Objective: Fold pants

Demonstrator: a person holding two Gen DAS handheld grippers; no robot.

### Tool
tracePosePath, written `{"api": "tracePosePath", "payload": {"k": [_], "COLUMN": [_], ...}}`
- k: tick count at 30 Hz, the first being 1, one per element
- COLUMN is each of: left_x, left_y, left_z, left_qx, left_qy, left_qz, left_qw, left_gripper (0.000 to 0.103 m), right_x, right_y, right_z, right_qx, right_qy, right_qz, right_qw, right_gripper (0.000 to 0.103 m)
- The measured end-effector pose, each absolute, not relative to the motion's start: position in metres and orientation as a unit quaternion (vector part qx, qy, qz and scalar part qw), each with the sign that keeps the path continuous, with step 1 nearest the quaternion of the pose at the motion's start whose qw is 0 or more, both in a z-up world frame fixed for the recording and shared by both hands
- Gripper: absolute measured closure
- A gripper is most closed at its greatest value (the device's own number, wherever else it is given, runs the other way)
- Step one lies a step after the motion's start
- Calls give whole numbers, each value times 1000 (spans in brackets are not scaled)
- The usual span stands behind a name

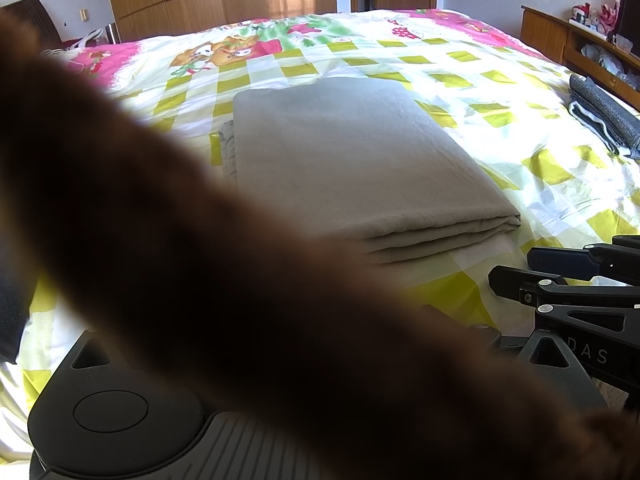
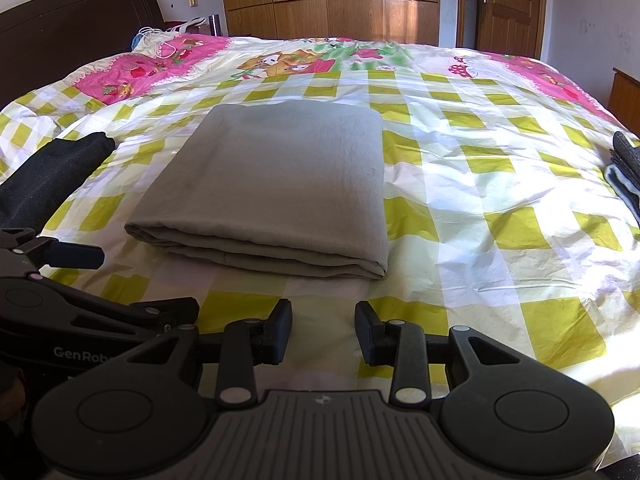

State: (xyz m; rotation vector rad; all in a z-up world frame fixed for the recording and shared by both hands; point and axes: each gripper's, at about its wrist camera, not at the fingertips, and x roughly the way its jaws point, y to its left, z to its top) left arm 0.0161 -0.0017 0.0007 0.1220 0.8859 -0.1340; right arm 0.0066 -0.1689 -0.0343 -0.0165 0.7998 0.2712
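Note:
The grey pants [image 2: 276,188] lie folded into a neat rectangle on the checked bedspread [image 2: 500,184], layered edge toward me. They also show in the left wrist view [image 1: 352,160]. My right gripper [image 2: 323,334] is open and empty, on the bed just short of the fold's near edge. The left gripper [image 2: 136,280] lies to the left of it, seen side-on, fingers pointing right. In the left wrist view a blurred brown shape [image 1: 180,260] close to the lens hides my left fingers, and the right gripper [image 1: 560,276] sits at the lower right.
A dark folded garment [image 2: 628,176] lies at the bed's right edge, also in the left wrist view [image 1: 604,116]. A black garment [image 2: 48,176] lies at the left. A dark headboard [image 2: 72,28] and a wooden wardrobe [image 2: 328,0] stand behind; a wooden shelf [image 1: 580,40] is at the right.

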Motion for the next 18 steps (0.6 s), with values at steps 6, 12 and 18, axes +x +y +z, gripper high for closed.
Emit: {"api": "tracePosePath", "payload": {"k": [6,12,18], "left_x": [16,15,17], "left_y": [-2,-3,-1], "left_z": [1,0,-1], "left_qx": [59,63,59], "left_qy": [427,425,427], "left_qz": [-65,-64,-56], "left_qw": [900,901,901], "left_gripper": [0,0,0], "right_x": [6,5,6], "right_y": [-169,-170,-171], "right_z": [-34,-35,-35], "right_qx": [-13,-11,-6], "right_qy": [387,390,391], "right_qz": [131,132,138], "right_qw": [913,911,910], "right_gripper": [55,55,55]}}
